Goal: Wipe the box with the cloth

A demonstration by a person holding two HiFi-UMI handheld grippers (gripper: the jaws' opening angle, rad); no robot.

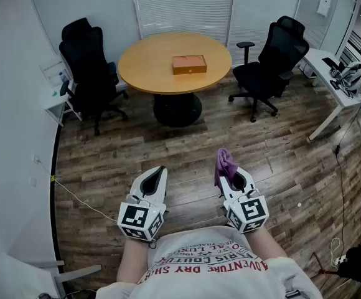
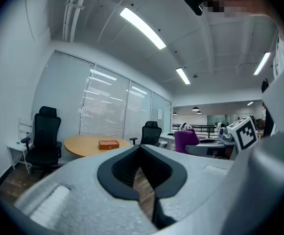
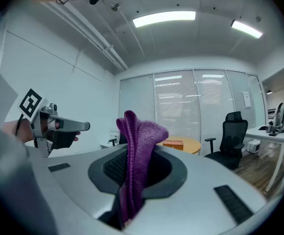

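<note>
Across the room, well apart from me, stands the round table [image 1: 149, 67] with the box [image 1: 189, 64] near its middle, not yet wiped. My left gripper [image 1: 157, 174] has its jaws drawn together on nothing; my right gripper [image 1: 234, 179] is clenched on the purple cloth [image 1: 225, 162], which sticks up from it. I judge this the approach: next I must close in and lay the cloth on the box's top.
</note>
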